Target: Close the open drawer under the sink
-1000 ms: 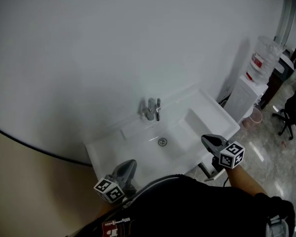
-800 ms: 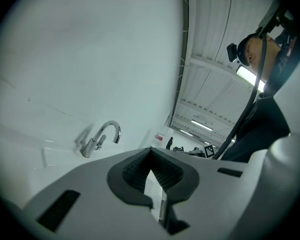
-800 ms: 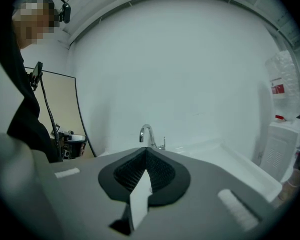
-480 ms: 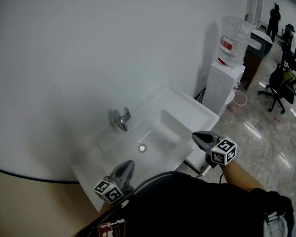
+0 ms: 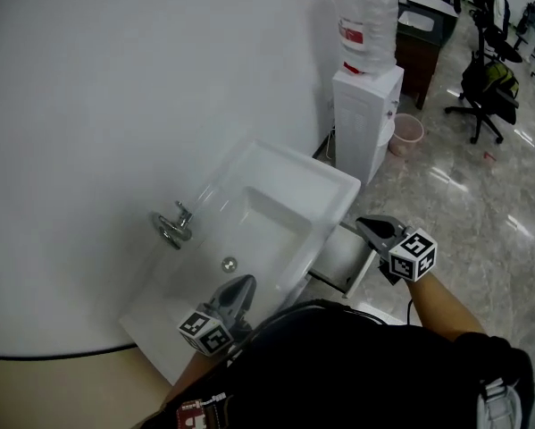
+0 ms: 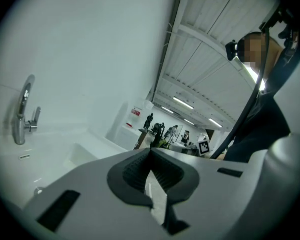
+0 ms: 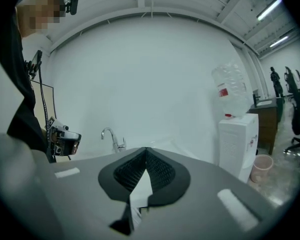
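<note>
The white sink (image 5: 325,184) hangs on the wall, with a chrome faucet (image 5: 171,226) at its back. Under its right end a drawer (image 5: 338,257) stands pulled out and its pale grey inside shows. My right gripper (image 5: 365,225) is shut and empty, just above the drawer's outer front corner; whether it touches is unclear. My left gripper (image 5: 243,286) is shut and empty too, over the sink's front rim near the drain (image 5: 229,264). In the right gripper view the jaws (image 7: 145,150) meet, pointing at the faucet (image 7: 114,139). In the left gripper view the jaws (image 6: 150,150) also meet.
A white water dispenser (image 5: 365,105) with a bottle on top stands against the wall right of the sink, with a pink bin (image 5: 407,130) beside it. Office chairs (image 5: 486,79) stand further off on the glossy floor. My dark torso hides the space under the sink's front.
The head view has swung right and the sink has slid left in it. Both grippers moved along the sink's front. The open drawer has come into view beside the right gripper.
</note>
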Demonstrator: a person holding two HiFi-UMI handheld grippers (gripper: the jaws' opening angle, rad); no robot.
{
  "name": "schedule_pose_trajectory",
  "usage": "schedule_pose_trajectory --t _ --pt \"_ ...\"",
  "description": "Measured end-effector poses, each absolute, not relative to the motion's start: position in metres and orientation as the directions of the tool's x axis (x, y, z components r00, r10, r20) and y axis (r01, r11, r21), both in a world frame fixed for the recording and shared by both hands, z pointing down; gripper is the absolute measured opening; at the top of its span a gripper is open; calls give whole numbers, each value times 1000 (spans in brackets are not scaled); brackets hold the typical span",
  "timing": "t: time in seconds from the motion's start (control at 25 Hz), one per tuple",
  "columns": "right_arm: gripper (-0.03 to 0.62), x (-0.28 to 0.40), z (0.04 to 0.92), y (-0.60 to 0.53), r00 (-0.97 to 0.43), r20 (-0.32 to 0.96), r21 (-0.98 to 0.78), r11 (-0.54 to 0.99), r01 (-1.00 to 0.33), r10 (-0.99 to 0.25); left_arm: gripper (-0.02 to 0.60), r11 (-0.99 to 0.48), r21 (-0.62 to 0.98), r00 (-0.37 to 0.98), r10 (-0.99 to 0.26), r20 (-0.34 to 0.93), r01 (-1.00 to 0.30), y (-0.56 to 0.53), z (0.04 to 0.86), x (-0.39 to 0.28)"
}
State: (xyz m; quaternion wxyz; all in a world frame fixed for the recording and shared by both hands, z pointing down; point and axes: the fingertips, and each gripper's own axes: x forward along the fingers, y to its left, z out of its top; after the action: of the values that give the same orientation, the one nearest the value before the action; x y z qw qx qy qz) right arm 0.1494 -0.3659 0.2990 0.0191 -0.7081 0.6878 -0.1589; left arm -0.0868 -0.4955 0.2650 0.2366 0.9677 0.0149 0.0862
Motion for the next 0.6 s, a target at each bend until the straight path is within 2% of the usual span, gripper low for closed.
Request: schedule_pose_trajectory --t 0.6 --pt "2 223 413 -270 135 285 -262 -213 -941 -949 0 -849 505 861 367 352 156 -384 359 42"
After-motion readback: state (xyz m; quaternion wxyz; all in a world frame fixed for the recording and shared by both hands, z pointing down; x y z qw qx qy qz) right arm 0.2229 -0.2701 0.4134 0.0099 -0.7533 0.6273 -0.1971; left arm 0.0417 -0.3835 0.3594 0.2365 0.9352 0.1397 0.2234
